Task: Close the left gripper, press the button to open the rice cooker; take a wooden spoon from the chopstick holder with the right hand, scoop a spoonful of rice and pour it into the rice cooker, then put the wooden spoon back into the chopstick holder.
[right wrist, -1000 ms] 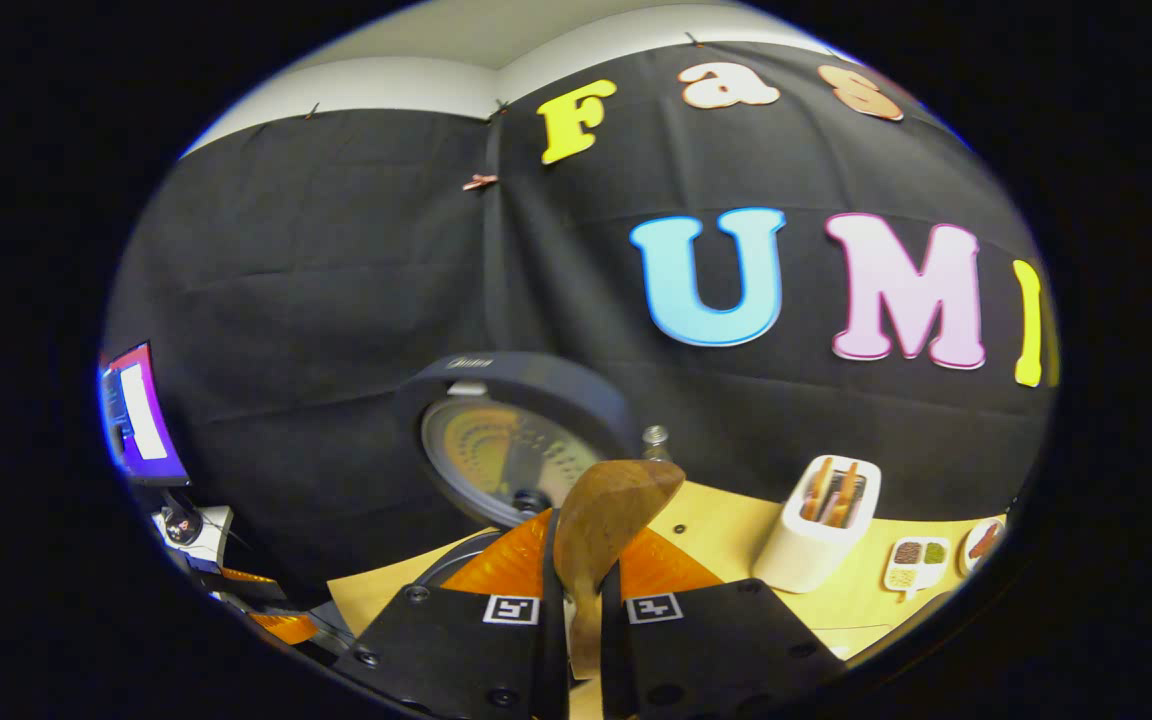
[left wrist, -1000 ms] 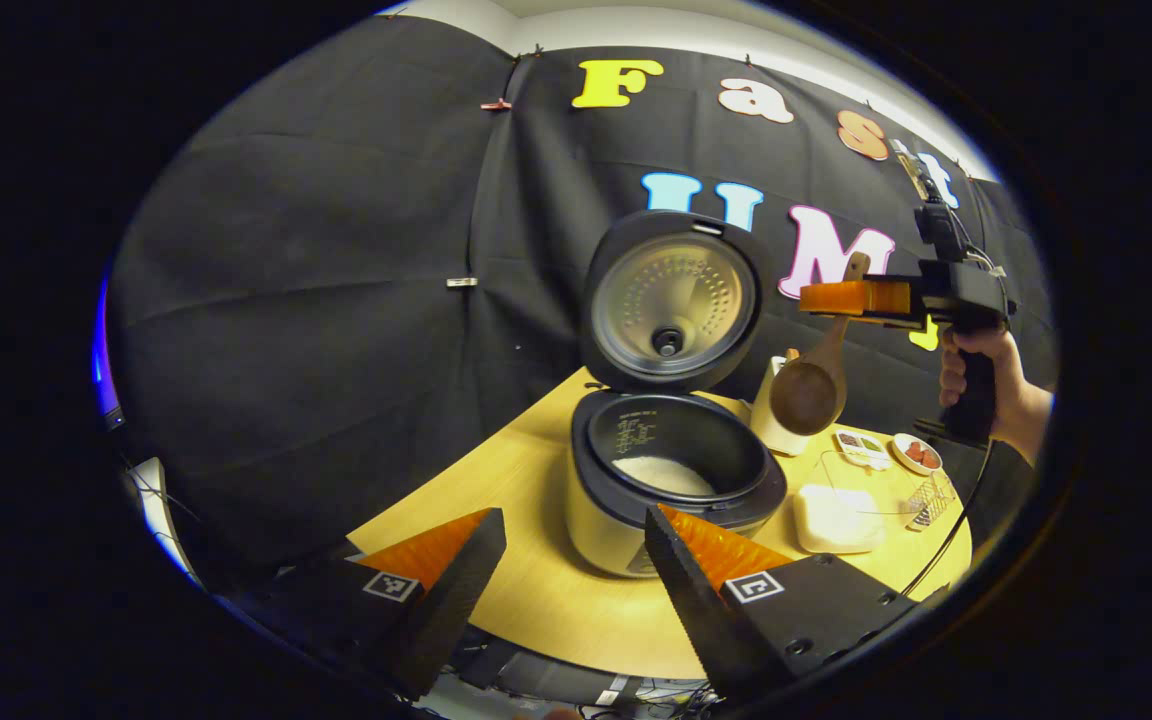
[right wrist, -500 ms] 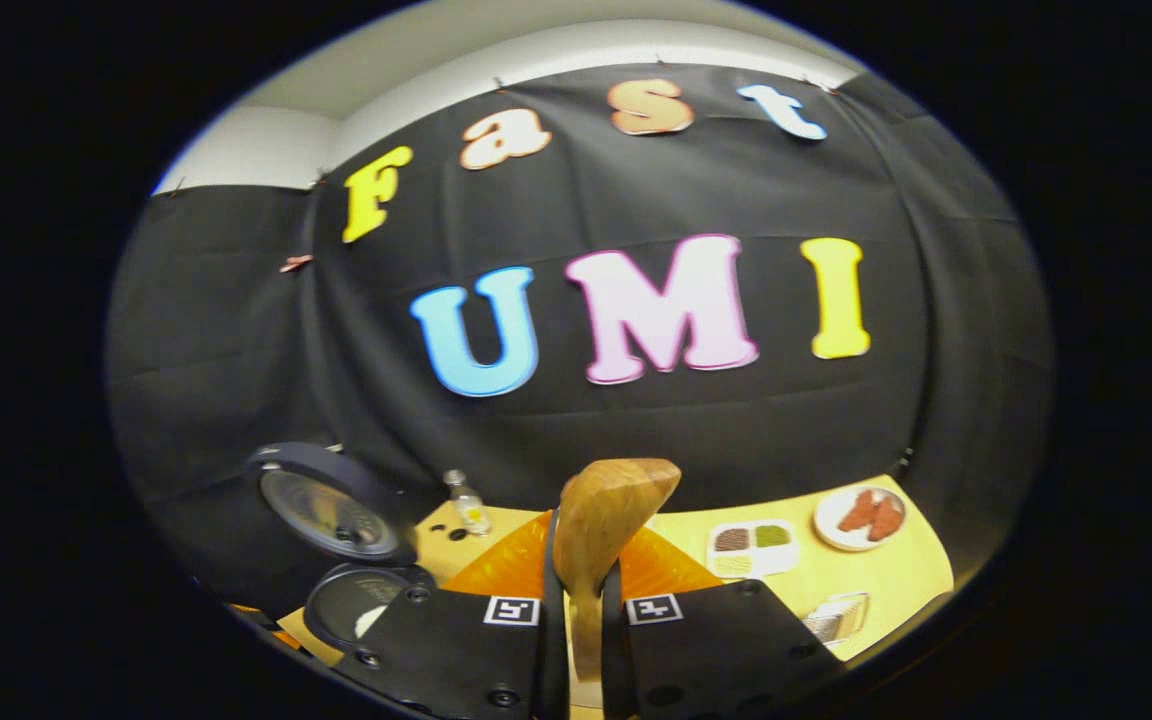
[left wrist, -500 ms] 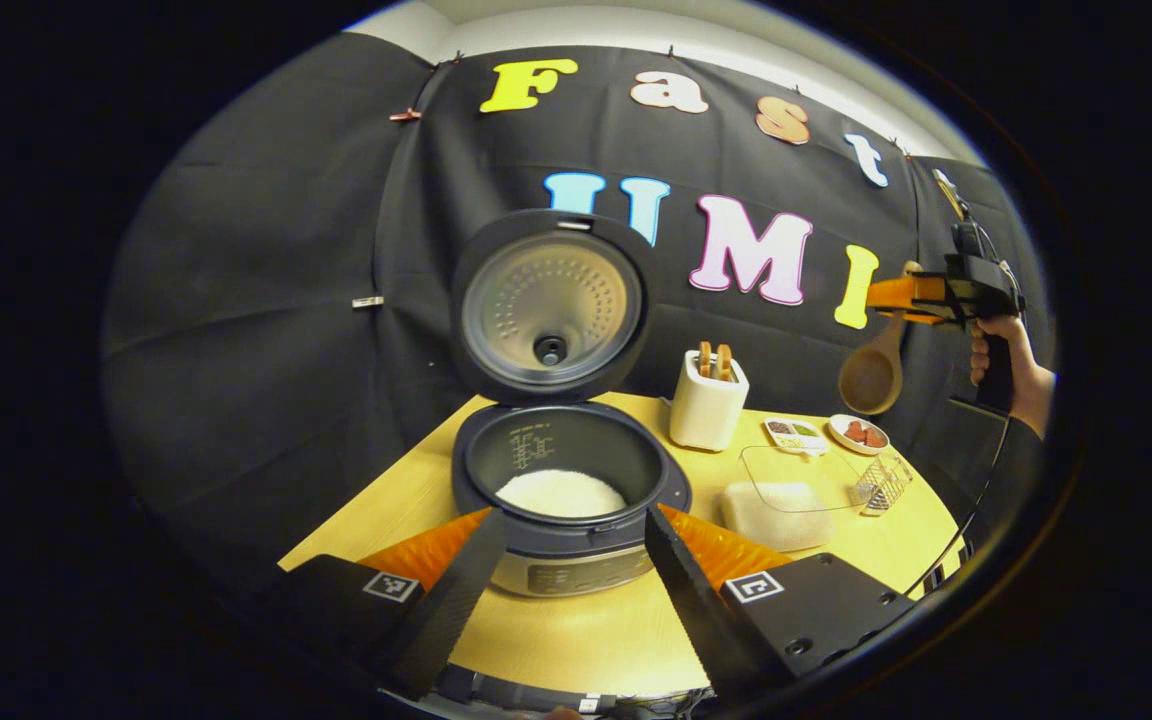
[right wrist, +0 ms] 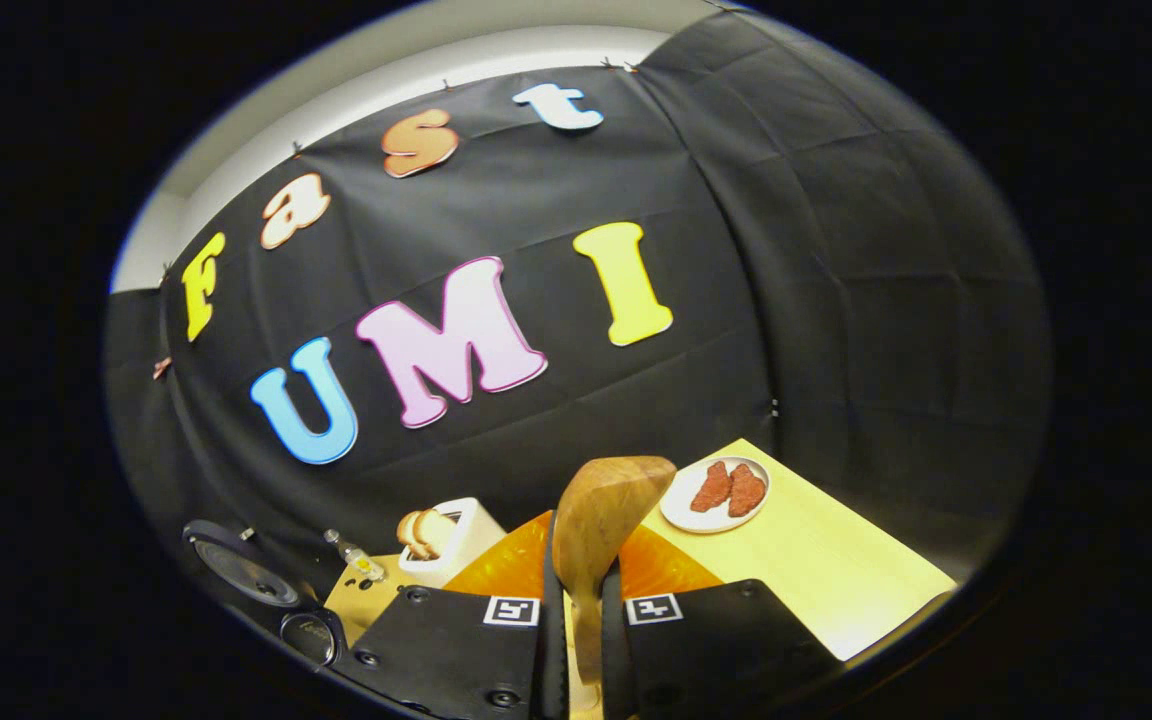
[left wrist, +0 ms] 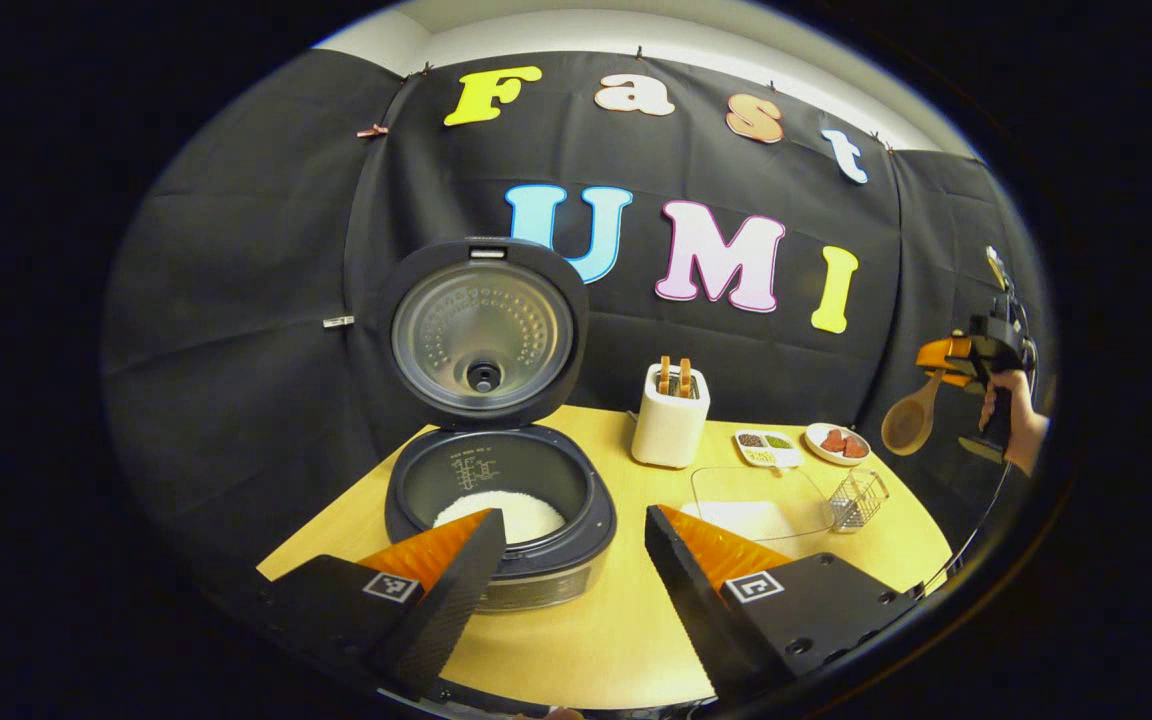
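The rice cooker [left wrist: 536, 575] stands open on the table, its lid [left wrist: 481, 330] upright and white rice [left wrist: 516, 508] in the pot. My left gripper [left wrist: 571, 515] hovers open in front of it, holding nothing. A white chopstick holder [left wrist: 671, 428] with wooden utensils stands behind, to the right of the cooker. Far right, a hand holds my right gripper [left wrist: 944, 355] in the air beyond the table edge, with the wooden spoon [left wrist: 908, 422] hanging bowl-down from it. In the right gripper view, the right gripper [right wrist: 581, 590] is shut on the wooden spoon [right wrist: 606, 510], and the chopstick holder [right wrist: 448, 535] lies lower left.
A clear box with rice [left wrist: 758, 500] and a small wire basket [left wrist: 856, 497] sit right of the cooker. A divided dish [left wrist: 764, 447] and a plate of red pieces [left wrist: 836, 443] lie behind them. The yellow table [right wrist: 816, 570] ends close on the right. A small bottle [right wrist: 358, 562] stands near the wall.
The right gripper has carried the spoon from near the cooker out to the far right and lower. The left gripper has swung so the cooker now sits left of centre.
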Demonstrator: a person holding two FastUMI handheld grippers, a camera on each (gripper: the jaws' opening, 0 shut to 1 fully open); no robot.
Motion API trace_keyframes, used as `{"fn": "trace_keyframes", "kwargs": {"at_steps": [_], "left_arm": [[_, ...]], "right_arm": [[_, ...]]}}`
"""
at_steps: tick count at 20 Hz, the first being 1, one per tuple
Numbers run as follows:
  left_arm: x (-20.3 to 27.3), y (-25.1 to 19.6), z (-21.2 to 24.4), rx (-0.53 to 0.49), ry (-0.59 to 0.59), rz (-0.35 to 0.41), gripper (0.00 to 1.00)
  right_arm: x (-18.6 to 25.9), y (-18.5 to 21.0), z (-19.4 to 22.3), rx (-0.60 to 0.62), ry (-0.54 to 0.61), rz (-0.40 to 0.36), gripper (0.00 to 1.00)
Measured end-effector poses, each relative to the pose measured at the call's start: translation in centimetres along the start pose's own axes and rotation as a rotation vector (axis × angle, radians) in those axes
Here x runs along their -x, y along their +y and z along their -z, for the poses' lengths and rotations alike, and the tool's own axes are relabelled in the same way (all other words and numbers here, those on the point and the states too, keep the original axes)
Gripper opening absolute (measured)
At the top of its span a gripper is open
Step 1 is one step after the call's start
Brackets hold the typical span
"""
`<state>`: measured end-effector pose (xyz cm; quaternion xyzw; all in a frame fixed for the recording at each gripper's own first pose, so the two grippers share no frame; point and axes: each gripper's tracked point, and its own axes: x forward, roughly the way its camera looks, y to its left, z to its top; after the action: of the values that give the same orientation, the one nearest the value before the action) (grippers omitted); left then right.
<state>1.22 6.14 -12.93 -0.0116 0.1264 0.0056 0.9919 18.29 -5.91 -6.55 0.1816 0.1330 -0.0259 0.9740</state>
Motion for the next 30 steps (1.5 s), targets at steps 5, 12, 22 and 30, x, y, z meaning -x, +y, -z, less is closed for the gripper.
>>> {"fn": "trace_keyframes", "kwargs": {"at_steps": [5,12,22,30], "left_arm": [[0.6,-1.0,-3.9,-0.031,-0.073,-0.091,0.95],[1.0,-2.2,-6.2,-0.032,-0.082,-0.22,0.95],[-1.3,0.5,-12.4,0.0,-0.2,-0.305,0.95],[-4.3,4.8,-21.4,-0.175,-0.414,-0.294,0.94]], "right_arm": [[-4.4,-5.9,3.1,-0.035,0.062,0.082,0.17],[-9.3,-8.8,9.7,-0.025,0.177,0.098,0.17],[-9.6,-10.8,15.7,-0.087,0.266,0.121,0.21],[-3.6,-12.5,13.1,0.052,0.256,0.144,0.99]]}}
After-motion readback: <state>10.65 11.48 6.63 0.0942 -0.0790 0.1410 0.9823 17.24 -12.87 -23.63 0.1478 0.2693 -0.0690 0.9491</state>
